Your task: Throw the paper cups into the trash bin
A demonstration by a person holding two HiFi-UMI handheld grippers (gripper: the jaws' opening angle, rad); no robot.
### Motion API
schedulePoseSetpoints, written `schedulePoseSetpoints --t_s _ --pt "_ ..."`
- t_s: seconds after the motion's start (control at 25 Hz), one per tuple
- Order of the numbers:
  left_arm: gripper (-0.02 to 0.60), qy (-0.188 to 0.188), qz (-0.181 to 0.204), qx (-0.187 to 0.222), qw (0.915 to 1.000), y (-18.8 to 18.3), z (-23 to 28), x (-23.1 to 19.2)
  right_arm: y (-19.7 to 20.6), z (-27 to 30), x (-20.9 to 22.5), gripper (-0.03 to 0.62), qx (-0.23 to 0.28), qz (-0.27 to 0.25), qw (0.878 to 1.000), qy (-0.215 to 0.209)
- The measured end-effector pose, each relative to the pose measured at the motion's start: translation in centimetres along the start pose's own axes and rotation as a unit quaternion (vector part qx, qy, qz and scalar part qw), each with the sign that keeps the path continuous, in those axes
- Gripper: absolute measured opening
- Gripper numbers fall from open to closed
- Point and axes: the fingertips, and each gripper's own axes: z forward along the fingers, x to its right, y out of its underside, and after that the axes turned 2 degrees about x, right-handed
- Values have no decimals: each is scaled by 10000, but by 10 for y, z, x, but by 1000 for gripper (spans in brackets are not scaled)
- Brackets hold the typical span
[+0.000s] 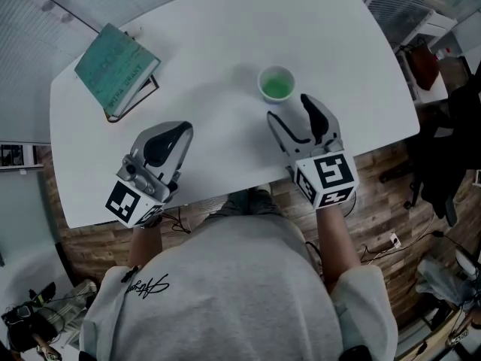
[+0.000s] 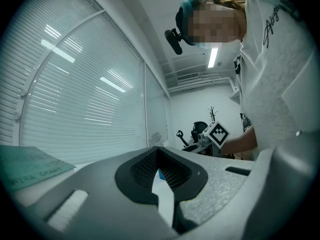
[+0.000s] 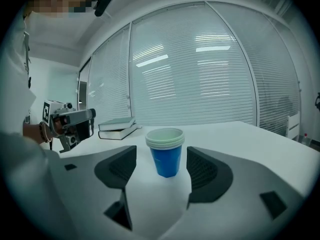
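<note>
Nested paper cups [image 1: 276, 83], blue outside and white within, upright on the table [image 1: 225, 21], right of its middle and toward the near edge. Not lifted and not gripped, resting on the tabletop alone. No trash bin in any view, so nothing thrown away so far. By the look of it, task at its very start, with grasp, carry and drop all left to do.

Just on the near side of the cups, right claw [image 1: 289, 110], jaws spread wide and empty. In the right gripper view, cups centred in the gap ahead of the claw, clear of both pads. From the head view, seem to stand just beyond the jaw tips, not yet between them. Likely calls for a short push forward before closing, and a light squeeze, given thin and easily crushed paper.

Right forearm reaching straight out from the body, claw tipped slightly down toward the tabletop.

Left claw [image 1: 176, 132] well to the left of the cups, low over the near part of the table, pointing level. Jaws together at the tips, nothing held. Farther left, teal book [image 1: 116, 70] lying on a second one near the far-left corner, well apart from cups and claws.
</note>
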Motion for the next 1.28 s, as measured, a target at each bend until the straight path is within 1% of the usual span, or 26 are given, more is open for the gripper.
schedulePoseSetpoints --t_s 0.28,0.44,0.64,0.8,0.96,1.16,1.28 --pt "3 -161 26 17 9999 -1 -5 -11 2 18 5 288 -122 -38 9999 45" --pt "3 -151 -15 109 9998 -3 -8 -12 7 26 4 288 -245 -88 9996 51" --pt "3 -213 -34 123 9997 -5 -7 -15 12 32 8 288 -396 -26 9992 104" --pt "3 -200 -91 100 9997 -4 -6 -16 15 40 7 288 -509 -112 9985 155" --pt "3 -231 -175 183 9994 -6 -8 -19 15 46 5 288 -473 -17 9987 202" --pt "3 -256 -152 101 9995 -2 -10 -20 16 51 9 288 -511 93 9983 248" --pt "3 -281 -147 123 9994 -4 -11 -23 15 54 10 288 -524 82 9983 251"
